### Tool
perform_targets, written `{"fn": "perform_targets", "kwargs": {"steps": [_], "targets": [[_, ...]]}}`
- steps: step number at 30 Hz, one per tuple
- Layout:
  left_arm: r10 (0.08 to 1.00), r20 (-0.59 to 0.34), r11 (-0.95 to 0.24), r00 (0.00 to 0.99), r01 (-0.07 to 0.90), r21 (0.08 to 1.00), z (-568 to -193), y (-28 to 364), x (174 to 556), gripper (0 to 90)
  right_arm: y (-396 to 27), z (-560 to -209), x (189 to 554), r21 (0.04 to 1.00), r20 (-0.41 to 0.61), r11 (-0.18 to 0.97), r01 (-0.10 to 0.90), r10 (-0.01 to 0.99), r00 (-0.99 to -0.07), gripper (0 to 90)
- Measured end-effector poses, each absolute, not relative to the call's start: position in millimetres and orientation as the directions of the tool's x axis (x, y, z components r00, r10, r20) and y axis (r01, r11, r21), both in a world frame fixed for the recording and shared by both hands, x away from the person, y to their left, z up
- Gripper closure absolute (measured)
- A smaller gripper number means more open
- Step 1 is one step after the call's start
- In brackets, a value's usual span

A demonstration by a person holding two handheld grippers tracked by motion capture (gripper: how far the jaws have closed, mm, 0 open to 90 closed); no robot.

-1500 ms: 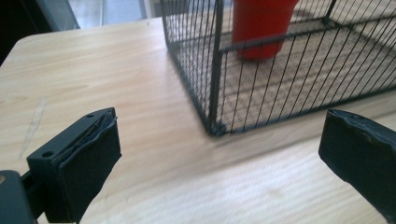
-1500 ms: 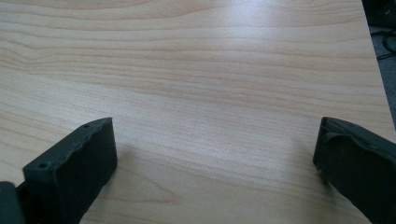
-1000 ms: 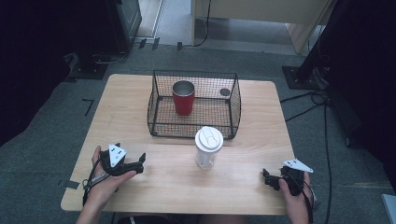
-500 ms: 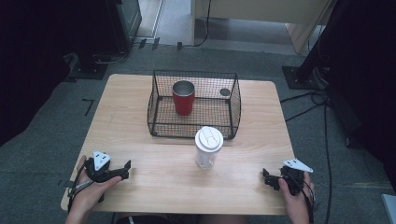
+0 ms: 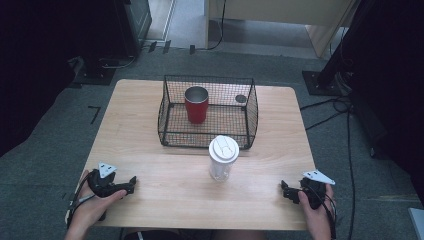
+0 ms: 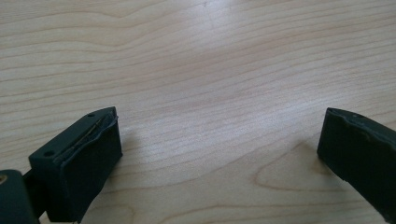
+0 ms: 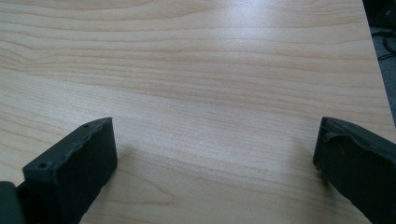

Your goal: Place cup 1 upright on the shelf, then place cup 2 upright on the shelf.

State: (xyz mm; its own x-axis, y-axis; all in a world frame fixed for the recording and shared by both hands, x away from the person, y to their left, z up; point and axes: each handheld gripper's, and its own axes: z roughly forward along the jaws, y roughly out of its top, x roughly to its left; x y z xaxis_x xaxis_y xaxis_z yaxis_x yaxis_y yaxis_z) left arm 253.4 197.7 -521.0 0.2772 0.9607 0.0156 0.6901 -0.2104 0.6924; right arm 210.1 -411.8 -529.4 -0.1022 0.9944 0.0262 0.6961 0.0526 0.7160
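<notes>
Tumbler (image 5: 223, 157), white-lidded and upright, stands at the table's centre, just near of the wire basket (image 5: 252, 107) and outside it; a red cup (image 5: 196, 104) stands inside the basket. Nothing is grasped, so the work appears either unstarted or finished. Left gripper (image 5: 129, 183) and right gripper (image 5: 285, 189) rest at the near corners, well apart from the tumbler, jaws spread wide and empty. Surface: pale wood table (image 5: 150, 150); grey carpet (image 5: 55, 125) and cables (image 5: 330, 107) surround it.
</notes>
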Motion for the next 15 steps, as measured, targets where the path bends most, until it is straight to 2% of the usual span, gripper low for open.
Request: {"fn": "perform_targets", "kwargs": {"steps": [7, 10, 12, 14, 15], "targets": [[0.962, 0.014, -0.207, 0.273, 0.692, 0.691, -521, 198, 254, 0.2, -410, -529, 210, 0.719, 0.021, 0.046, 0.694, 0.996, -0.088, 0.0], [0.964, 0.014, -0.202, 0.267, 0.694, 0.691, -521, 197, 254, 0.1, -406, -527, 207, 0.750, -0.040, 0.074, 0.657, 0.997, -0.067, 0.0], [0.968, 0.016, -0.192, 0.252, 0.697, 0.691, -521, 195, 255, 0.0, -406, -520, 205, 0.767, -0.005, 0.058, 0.639, 0.996, -0.085, 0.0], [0.968, 0.015, -0.192, 0.251, 0.697, 0.691, -521, 195, 256, 0.0, -405, -514, 204, 0.790, 0.019, 0.038, 0.612, 0.996, -0.086, 3.4], [0.968, 0.016, -0.192, 0.251, 0.697, 0.691, -521, 195, 256, 0.0, -404, -511, 203, 0.796, 0.019, 0.034, 0.604, 0.997, -0.081, 8.3]]}}
